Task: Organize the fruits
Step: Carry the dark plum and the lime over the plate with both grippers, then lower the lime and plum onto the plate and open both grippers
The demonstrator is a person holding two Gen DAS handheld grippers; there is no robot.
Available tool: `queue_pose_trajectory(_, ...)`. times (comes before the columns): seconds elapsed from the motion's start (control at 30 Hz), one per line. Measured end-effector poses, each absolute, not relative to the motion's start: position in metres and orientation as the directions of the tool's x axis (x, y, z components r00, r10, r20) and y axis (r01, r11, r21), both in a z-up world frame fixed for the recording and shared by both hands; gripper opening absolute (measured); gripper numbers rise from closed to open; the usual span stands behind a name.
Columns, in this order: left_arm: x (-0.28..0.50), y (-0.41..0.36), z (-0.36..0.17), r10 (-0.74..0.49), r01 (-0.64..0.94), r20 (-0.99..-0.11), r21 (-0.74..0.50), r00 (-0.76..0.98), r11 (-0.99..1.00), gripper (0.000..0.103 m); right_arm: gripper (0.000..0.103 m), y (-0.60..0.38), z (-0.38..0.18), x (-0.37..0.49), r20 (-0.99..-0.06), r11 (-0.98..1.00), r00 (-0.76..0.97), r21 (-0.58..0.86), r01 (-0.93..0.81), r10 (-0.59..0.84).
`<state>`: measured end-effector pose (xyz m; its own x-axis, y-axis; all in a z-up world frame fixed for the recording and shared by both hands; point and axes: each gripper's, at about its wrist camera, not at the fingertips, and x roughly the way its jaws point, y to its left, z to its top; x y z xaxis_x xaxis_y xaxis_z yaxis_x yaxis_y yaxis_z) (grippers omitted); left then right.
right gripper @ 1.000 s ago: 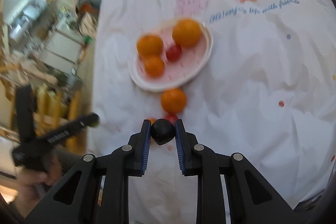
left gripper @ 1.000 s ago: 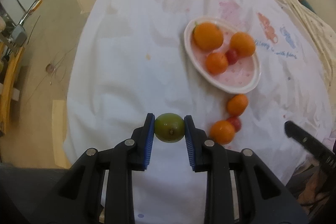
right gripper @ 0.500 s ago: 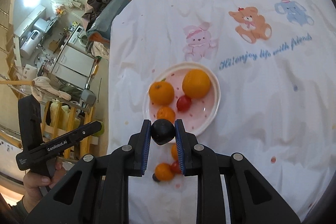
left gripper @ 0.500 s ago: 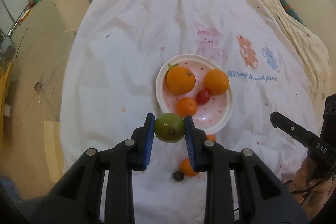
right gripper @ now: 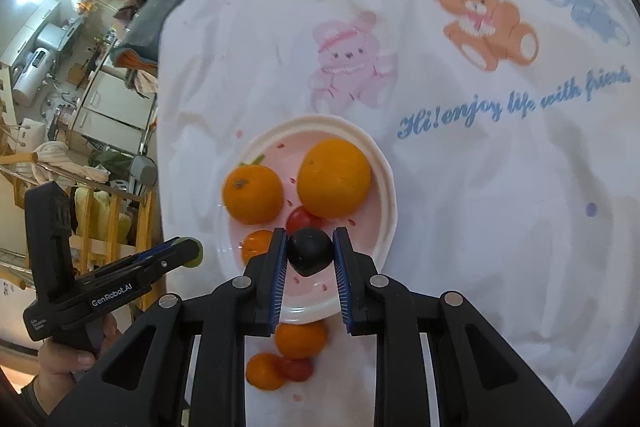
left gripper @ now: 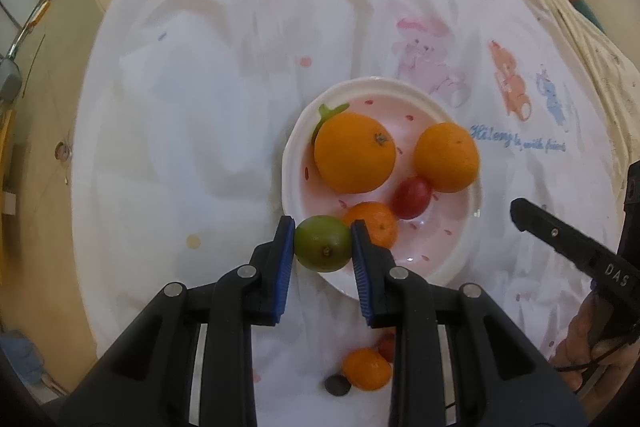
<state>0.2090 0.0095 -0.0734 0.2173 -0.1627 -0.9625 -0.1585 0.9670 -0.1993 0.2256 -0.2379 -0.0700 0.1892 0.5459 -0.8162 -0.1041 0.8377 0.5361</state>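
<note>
Holding a green lime (left gripper: 322,243) clamped between the blue pads of the left hand-held gripper (left gripper: 322,247), hovering at the near-left rim of the pink plate (left gripper: 460,251). Gripping a small dark fruit (right gripper: 310,251) in the right hand-held gripper (right gripper: 310,255), jaws closed on it, hanging over the near part of the same plate. Already sitting on the plate: two large oranges (left gripper: 354,158), one small orange (left gripper: 374,227) and a red cherry tomato (left gripper: 411,197). Lying on the white cloth (left gripper: 200,107) just short of the plate's near rim, behind both sets of fingertips: two small oranges (right gripper: 300,341), a red tomato (right gripper: 297,368) and, in the left view, a dark fruit (left gripper: 337,383). Judging the right one nearer to free plate surface, straight below its load; needing a short shift toward the plate centre for the lime. Neither fruit showing a long axis worth aligning.
</note>
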Motion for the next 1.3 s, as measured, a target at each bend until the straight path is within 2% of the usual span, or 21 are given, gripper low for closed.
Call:
queue_pose_trajectory(0.3, 0.223, 0.006, -0.093, -0.173, -0.156, -0.966, -0.204, 0.190, 0.967, 0.024, 0.024, -0.229, -0.114, 0.228, -0.839, 0.846, 0.110, 0.527, -0.080, 0.533)
queue_pose_trajectory(0.87, 0.228, -0.002, -0.107, -0.149, -0.162, -0.977, -0.173, 0.151, 0.971, 0.026, 0.028, -0.228, -0.126, 0.234, -0.826, 0.831, 0.089, 0.553, -0.063, 0.557)
queue_pose_trajectory(0.9, 0.228, -0.003, -0.107, -0.142, -0.156, -0.978, -0.166, 0.152, 0.974, 0.026, 0.031, -0.228, -0.125, 0.234, -0.827, 0.832, 0.095, 0.550, -0.064, 0.554)
queue_pose_trajectory(0.93, 0.228, -0.005, -0.107, -0.135, -0.150, -0.980, -0.157, 0.148, 0.976, 0.027, 0.046, -0.227, -0.124, 0.235, -0.828, 0.834, 0.100, 0.547, -0.070, 0.551)
queue_pose_trajectory(1.0, 0.227, -0.006, -0.107, -0.147, -0.139, -0.978, -0.168, 0.147, 0.976, 0.037, 0.059, -0.227, -0.119, 0.234, -0.810, 0.818, 0.112, 0.570, -0.079, 0.575)
queue_pose_trajectory(1.03, 0.226, -0.007, -0.106, -0.157, -0.129, -0.976, -0.177, 0.151, 0.976, 0.042, 0.059, -0.227, -0.117, 0.234, -0.805, 0.814, 0.115, 0.576, -0.078, 0.581)
queue_pose_trajectory(1.1, 0.224, -0.012, -0.102, -0.158, -0.103, -0.975, -0.175, 0.159, 0.979, 0.076, 0.059, -0.227, -0.113, 0.235, -0.808, 0.817, 0.118, 0.571, -0.083, 0.577)
queue_pose_trajectory(1.13, 0.223, -0.014, -0.101, -0.145, -0.098, -0.975, -0.163, 0.166, 0.982, 0.081, 0.059, -0.226, -0.112, 0.235, -0.808, 0.817, 0.120, 0.570, -0.087, 0.577)
queue_pose_trajectory(1.3, 0.220, -0.014, -0.090, -0.139, -0.080, -0.968, -0.159, 0.210, 0.984, 0.082, 0.059, -0.232, -0.105, 0.236, -0.808, 0.820, 0.139, 0.567, -0.078, 0.572)
